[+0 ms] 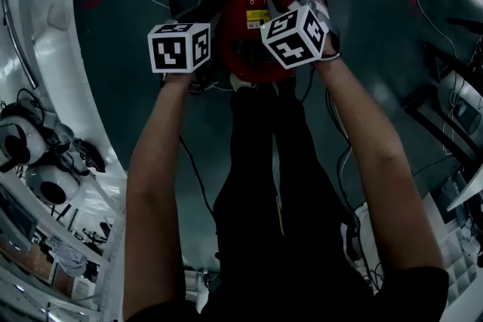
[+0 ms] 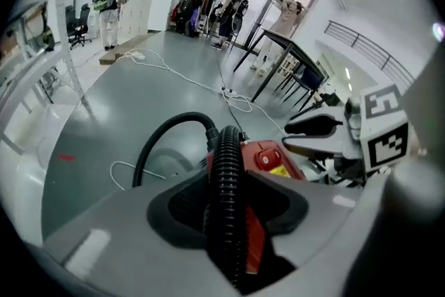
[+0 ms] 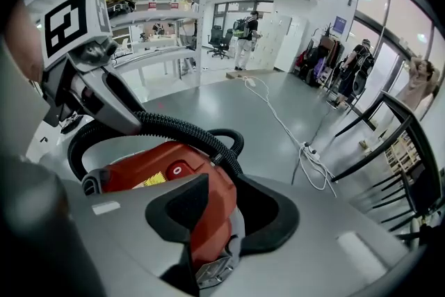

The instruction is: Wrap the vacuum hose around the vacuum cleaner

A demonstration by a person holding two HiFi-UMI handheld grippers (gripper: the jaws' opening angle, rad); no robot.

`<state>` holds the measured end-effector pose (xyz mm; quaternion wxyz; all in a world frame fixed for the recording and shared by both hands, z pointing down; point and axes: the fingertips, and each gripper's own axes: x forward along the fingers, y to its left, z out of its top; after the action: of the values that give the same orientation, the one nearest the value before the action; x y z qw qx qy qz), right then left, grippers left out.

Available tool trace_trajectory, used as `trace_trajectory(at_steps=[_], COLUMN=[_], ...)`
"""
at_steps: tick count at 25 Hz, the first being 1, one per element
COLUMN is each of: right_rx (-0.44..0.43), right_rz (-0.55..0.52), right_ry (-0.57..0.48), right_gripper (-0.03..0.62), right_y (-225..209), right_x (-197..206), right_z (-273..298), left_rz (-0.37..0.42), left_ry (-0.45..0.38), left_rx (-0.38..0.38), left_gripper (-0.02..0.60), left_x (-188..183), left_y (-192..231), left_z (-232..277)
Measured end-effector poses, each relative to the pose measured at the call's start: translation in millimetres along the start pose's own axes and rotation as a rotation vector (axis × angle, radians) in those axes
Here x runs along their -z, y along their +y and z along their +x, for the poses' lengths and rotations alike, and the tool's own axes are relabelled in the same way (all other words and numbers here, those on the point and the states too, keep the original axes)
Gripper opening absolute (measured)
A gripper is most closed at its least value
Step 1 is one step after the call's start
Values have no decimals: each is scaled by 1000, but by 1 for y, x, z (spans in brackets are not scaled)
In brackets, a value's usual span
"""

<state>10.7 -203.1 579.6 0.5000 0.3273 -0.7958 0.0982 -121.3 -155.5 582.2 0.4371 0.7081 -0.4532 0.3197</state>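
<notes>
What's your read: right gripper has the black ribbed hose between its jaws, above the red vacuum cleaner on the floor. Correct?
Wrong gripper. The left gripper has the black ribbed hose between its jaws, above the red vacuum cleaner on the floor. The left gripper view shows it. The right gripper straddles the vacuum's red body instead.

Vacuum cleaner [image 1: 253, 26] half hidden by marker cubes [image 1: 179, 47], hose [image 2: 226, 184] — lower end lost between jaws
</notes>
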Motion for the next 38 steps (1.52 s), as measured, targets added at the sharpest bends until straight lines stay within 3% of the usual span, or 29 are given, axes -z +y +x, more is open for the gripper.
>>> trace_trajectory(at_steps=[5,7,12,16,18,20,21,22,25,29,32,35,38], right_rx=[-3,-4,-11,-14,-5,-7,-22,-35,-34,-61,-83,-86,-90], right_rz=[17,20,17,25,29,58,83,98,58,60,40,0,-24], right_ry=[5,6,6,1,24,85,109,123,127,96,77,117,138], right_gripper=[126,126,126,126,122,115,114,112,86,86,84,89,87], right_y=[-4,-5,-6,-7,-9,-10,-9,-8,-12,-11,-6,-3,0], right_x=[8,10,13,12,14,30,41,49,59,46,32,30,37], right_z=[-6,-7,-6,-8,-10,-9,-8,-8,-6,-4,-1,4,1], left_rz=[-228,-292,-313,-379,-352,-309,-296,-281,-218,-193,-67,38,64], left_ry=[-36,-37,-52,-49,-23,-29,-31,-27,-29,-84,-123,-77,-56], left_rx=[206,256,286,423,476,406,361,329,310,279,193,186,178], left_gripper=[149,140,128,109,72,63,12,6,6,6,8,17,16], left_x=[-6,-4,-10,-21,-24,-25,-24,-22,-21,-25,-29,-18,-9], left_y=[-29,-40,-51,-71,-94,-101,-100,-100,-105,-99,-89,-93,-93], left_z=[-13,-15,-19,-25,-22,-14,-9,-5,0,-11,-20,-16,-12])
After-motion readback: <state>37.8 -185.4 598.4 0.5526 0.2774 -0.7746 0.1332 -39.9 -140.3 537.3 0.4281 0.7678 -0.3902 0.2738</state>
